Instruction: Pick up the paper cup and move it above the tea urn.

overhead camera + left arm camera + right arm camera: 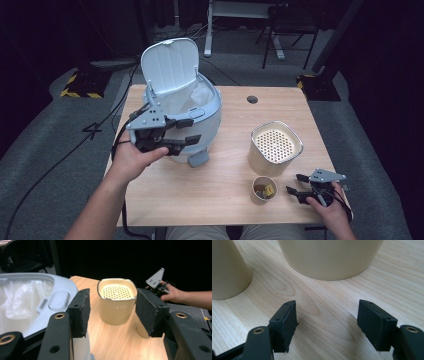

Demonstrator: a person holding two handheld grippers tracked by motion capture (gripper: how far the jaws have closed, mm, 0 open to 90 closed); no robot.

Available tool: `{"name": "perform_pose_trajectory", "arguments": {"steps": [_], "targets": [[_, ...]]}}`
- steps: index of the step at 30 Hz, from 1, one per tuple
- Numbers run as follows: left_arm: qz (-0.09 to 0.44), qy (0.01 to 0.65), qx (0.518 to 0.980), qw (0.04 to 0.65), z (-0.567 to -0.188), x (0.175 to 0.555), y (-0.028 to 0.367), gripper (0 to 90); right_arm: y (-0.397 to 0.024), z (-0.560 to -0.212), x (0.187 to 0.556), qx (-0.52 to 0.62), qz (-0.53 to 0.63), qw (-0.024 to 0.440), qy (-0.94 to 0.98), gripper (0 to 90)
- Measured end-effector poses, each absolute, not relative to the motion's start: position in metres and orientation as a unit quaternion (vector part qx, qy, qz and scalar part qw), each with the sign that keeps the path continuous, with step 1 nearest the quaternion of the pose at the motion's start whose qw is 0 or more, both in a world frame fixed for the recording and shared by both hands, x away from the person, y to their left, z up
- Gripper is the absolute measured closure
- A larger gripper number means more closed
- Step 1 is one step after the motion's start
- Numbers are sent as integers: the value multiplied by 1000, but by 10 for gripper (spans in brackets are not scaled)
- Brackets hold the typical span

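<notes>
The left gripper (186, 131) is held beside the open bin (197, 107), its jaws apart and empty. The right gripper (295, 183) rests on the tabletop (220, 190) near the cup (264, 189), its jaws also apart with nothing between them.

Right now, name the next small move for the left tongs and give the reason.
Probably carry the left tongs, open and empty beside the open pale-blue plastic bin, across the wooden table towards the small paper cup of scraps: the bin lid is up, and the cup is not yet emptied.
</notes>
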State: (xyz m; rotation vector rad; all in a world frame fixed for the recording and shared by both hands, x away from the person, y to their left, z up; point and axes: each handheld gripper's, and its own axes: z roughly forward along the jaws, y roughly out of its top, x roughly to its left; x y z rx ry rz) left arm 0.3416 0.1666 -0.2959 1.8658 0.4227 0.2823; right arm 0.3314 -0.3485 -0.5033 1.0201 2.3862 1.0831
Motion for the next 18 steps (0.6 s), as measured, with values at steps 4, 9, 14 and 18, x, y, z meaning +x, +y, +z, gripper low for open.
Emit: {"name": "perform_pose_trajectory", "arguments": {"steps": [4,9,14,18], "targets": [[107,178,799,564,-320,323,173,431,-347,-503,331,361,377,166,836,300],[108,187,804,554,-344,316,178,420,-345,-503,331,365,376,165,835,289],[98,213,802,549,-376,313,184,418,-347,-500,333,367,372,147,840,296],[98,238,806,533,-405,313,186,418,-351,-492,330,366,378,138,839,304]]}}
